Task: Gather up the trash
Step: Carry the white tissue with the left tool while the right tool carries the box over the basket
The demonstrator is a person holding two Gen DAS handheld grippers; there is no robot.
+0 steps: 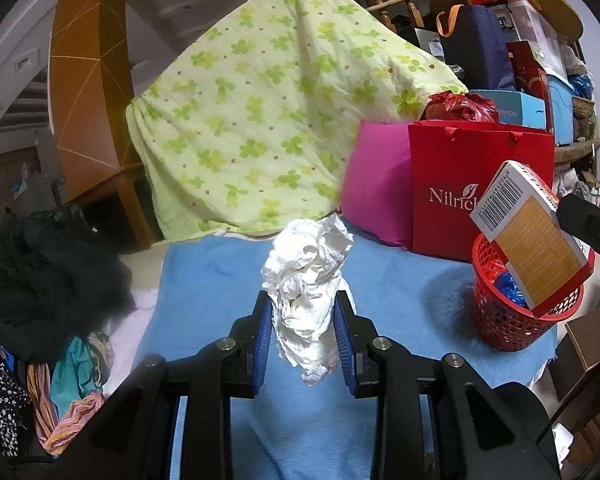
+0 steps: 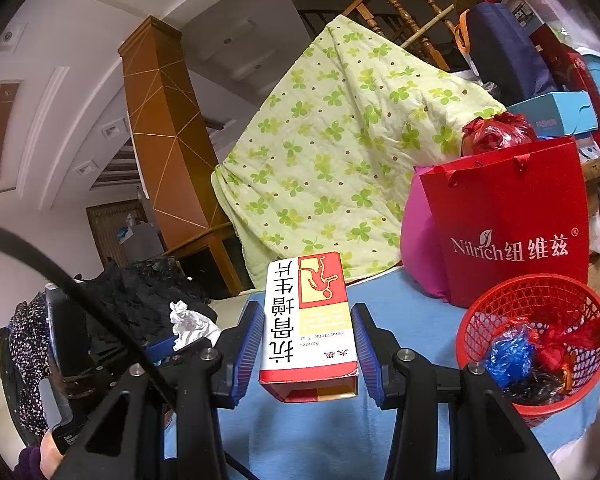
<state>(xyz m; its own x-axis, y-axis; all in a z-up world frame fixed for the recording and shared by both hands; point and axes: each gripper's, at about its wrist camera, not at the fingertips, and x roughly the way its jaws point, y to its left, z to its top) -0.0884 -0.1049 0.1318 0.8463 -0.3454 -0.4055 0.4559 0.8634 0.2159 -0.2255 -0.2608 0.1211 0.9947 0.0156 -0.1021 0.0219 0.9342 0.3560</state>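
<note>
Left wrist view shows the box (image 1: 532, 236) hanging tilted over the red basket (image 1: 512, 320), its lower end already dipping past the rim, held from the right by the right gripper (image 2: 306, 338), whose blue pads look a shade off its sides, so I cannot tell how firmly. The basket stands at the right edge of the blue cloth (image 1: 400, 280). The left gripper (image 1: 305, 322) pinches a crumpled tissue (image 1: 308, 280), basket well to its right.

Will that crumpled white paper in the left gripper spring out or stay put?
The crumpled paper looks soft and very light, so it likely squashes rather than springs. The left gripper pinches only its middle; both loose ends overhang, so a quick swing might tease it free.
</note>
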